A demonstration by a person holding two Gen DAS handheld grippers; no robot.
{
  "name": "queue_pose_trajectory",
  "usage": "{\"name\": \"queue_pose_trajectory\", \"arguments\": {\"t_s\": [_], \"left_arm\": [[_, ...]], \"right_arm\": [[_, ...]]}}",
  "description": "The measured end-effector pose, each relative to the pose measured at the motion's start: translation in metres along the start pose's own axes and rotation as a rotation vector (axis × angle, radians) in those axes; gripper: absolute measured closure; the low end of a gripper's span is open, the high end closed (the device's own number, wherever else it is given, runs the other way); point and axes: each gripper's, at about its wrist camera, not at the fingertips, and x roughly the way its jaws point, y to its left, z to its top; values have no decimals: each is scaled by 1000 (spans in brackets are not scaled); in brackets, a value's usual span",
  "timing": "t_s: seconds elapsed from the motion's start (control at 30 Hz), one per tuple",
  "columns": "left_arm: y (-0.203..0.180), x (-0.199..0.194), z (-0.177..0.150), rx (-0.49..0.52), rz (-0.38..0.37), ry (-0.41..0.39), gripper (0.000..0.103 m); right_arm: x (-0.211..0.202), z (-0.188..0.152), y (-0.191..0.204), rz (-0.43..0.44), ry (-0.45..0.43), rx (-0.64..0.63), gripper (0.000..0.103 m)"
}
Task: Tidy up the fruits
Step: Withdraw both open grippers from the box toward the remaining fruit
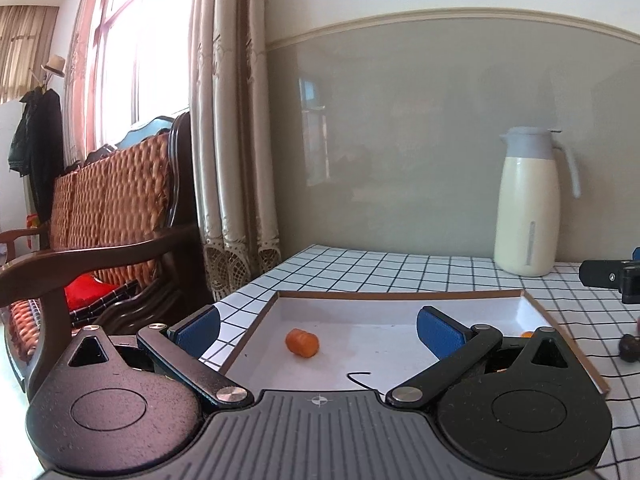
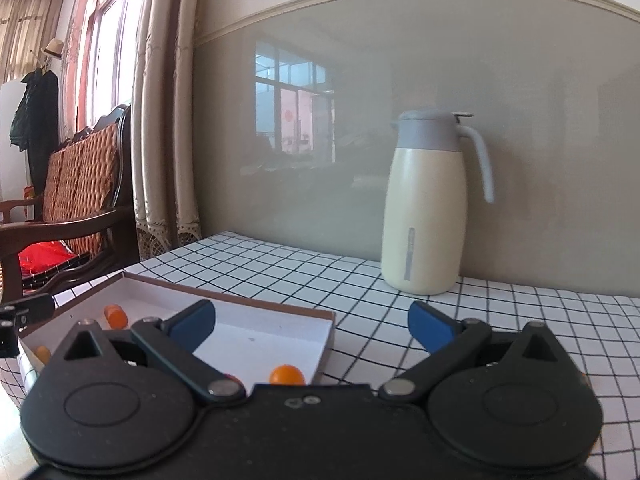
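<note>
Left gripper [image 1: 318, 330]: jaws spread wide, nothing between them, held above the near edge of the shallow white tray [image 1: 400, 300] with brown rim. Right gripper [image 2: 312, 326]: jaws likewise wide apart and empty, over the tray's right corner and the checked tablecloth [image 2: 360, 280].

Orange stubby fruit [image 1: 302, 343] lies on its side on the tray floor, left of centre; its long axis runs roughly left to right, tilted slightly toward the camera at the right end. In the right wrist view the same piece [image 2: 115, 316] appears near the tray's far left.

Right wrist view alone shows a round orange fruit [image 2: 286, 375] at the tray's near edge and a small orange piece [image 2: 42, 353] at the left. Left wrist view alone shows a dark fruit [image 1: 630, 347] on the cloth right of the tray, well apart from it.

Cream jug [image 2: 426, 208] with grey lid stands upright on the table against the wall.
</note>
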Motion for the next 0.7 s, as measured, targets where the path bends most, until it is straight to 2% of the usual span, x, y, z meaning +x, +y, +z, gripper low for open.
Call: {"name": "queue_pose_trajectory", "arguments": {"t_s": [0.27,0.43,0.7], "left_arm": [[0,-36,0,-15,-27,-43,0],[-3,-49,-1,-24,-53,-39,0],[-21,-70,1,-14,-119,-63,0]], "right_arm": [[-41,-8,-13,-41,-19,-5,6],[-71,-16,-22,-62,-32,-11,6],[-114,-25,-32,-113,-68,-47,6]]}}
